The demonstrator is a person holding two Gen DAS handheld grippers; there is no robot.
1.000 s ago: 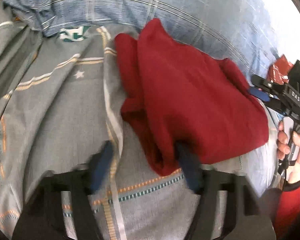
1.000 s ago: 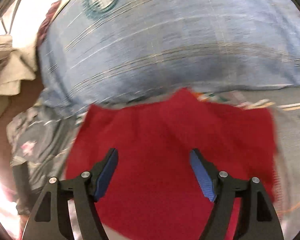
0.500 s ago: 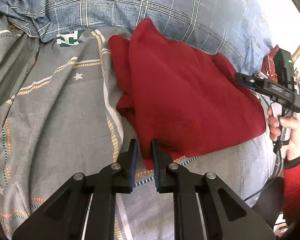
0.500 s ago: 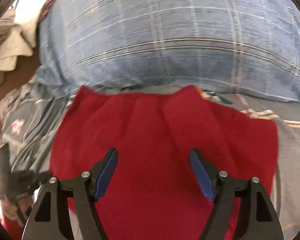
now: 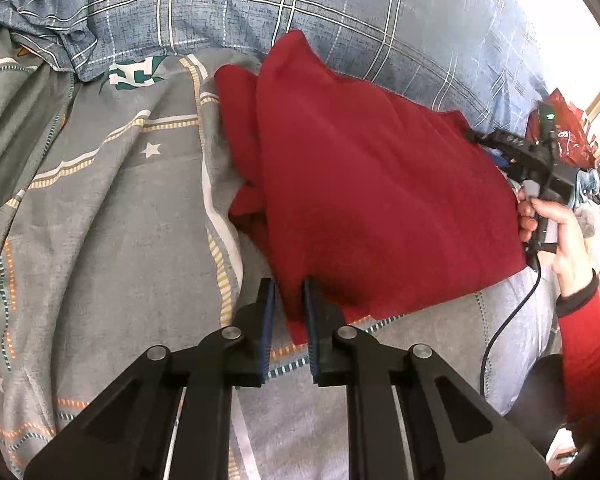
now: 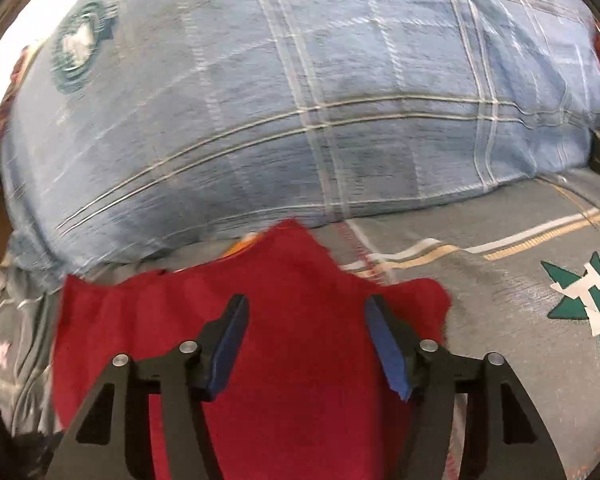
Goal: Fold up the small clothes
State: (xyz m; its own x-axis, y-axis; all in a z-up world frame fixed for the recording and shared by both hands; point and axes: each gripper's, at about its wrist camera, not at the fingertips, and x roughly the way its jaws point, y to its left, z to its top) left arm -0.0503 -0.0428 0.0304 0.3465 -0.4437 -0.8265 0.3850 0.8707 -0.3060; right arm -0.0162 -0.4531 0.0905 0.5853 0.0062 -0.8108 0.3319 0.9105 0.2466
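Note:
A red garment (image 5: 360, 184) lies partly folded on the grey bedsheet, its far corner against a blue plaid pillow. My left gripper (image 5: 290, 292) is shut on the garment's near edge, with red cloth pinched between the blue pads. In the right wrist view the same red garment (image 6: 284, 320) fills the lower middle. My right gripper (image 6: 306, 308) hovers over its far part with the jaws closing. Cloth lies below and between the fingers, but the pads do not press it. From the left wrist view the right gripper (image 5: 512, 152) sits at the garment's right edge, held by a hand (image 5: 556, 224).
A blue plaid pillow (image 5: 380, 20) (image 6: 300, 100) borders the garment at the back. The grey star-patterned bedsheet (image 5: 120, 200) (image 6: 520, 300) spreads to the side. A red packet (image 5: 564, 136) lies at the far right, and a black cable (image 5: 508, 320) trails over the bed edge.
My left gripper has shut on the garment's near edge and stayed there. The right gripper has swung over the garment toward its far edge, and its jaws have narrowed.

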